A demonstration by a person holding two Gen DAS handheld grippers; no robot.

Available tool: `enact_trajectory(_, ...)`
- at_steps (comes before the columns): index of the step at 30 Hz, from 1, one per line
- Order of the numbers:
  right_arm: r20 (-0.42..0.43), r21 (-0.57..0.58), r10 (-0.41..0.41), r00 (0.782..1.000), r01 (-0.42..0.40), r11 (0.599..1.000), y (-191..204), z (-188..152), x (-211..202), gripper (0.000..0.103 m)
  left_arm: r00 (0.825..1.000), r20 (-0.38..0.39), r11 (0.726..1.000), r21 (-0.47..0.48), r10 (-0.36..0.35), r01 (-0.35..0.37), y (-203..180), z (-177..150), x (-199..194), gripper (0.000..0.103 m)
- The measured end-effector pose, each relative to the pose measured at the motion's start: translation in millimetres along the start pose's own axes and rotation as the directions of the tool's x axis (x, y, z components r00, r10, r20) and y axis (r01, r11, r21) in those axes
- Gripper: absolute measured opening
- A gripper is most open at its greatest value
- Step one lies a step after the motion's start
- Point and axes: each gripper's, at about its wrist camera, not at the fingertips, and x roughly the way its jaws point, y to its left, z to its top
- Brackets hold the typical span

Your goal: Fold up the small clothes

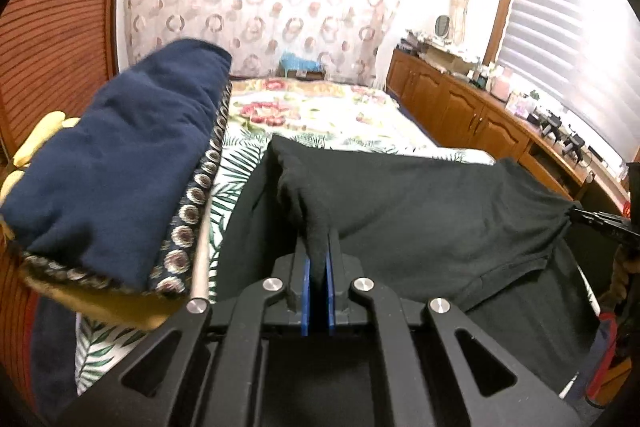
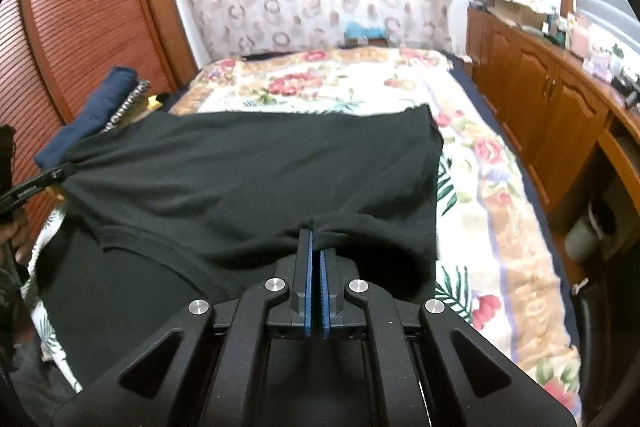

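Observation:
A black garment (image 1: 420,211) is stretched in the air over the bed between my two grippers. My left gripper (image 1: 318,247) is shut on a bunched corner of it. My right gripper (image 2: 316,247) is shut on the garment's (image 2: 260,179) near edge. The right gripper's tip also shows at the right of the left wrist view (image 1: 592,217), pinching the far corner. The left gripper's tip shows at the left of the right wrist view (image 2: 56,175). The part of the garment below my grippers hangs down and is partly hidden.
A stack of folded clothes (image 1: 116,171), navy on top, lies on the bed's left side (image 2: 100,107). The floral bedspread (image 2: 320,83) runs to the patterned wall. A wooden cabinet (image 2: 560,115) with clutter stands right; a louvred wooden door (image 2: 80,27) stands left.

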Motion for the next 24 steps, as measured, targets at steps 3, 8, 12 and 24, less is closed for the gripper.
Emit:
enact_trajectory(3, 0.038, -0.018, 0.006, 0.999, -0.005, 1.000, 7.0, -2.0, -23.7, 0.000, 1.000, 0.030, 1.000, -0.008, -0.003, 0.003, 2.2, -4.1, -18.6, 0.004)
enact_trajectory(8, 0.091, -0.037, 0.010, 0.996, -0.007, 0.999, 14.3, -14.3, -56.9, 0.000, 0.998, 0.057, 1.000, -0.001, 0.000, 0.000, 3.5, -20.3, -45.9, 0.004)
enact_trajectory(12, 0.105, -0.060, 0.017, 0.994, -0.011, 0.998, 26.0, -32.4, -73.9, 0.000, 0.998, 0.068, 1.000, 0.007, 0.002, -0.002, 3.9, -35.5, -62.4, 0.004)
enact_trajectory(24, 0.075, -0.091, 0.044, 0.996, -0.037, 0.995, 47.8, -75.9, -105.3, 0.000, 0.999, 0.030, 0.999, 0.013, 0.038, -0.038, 6.5, -77.1, -82.0, 0.004)
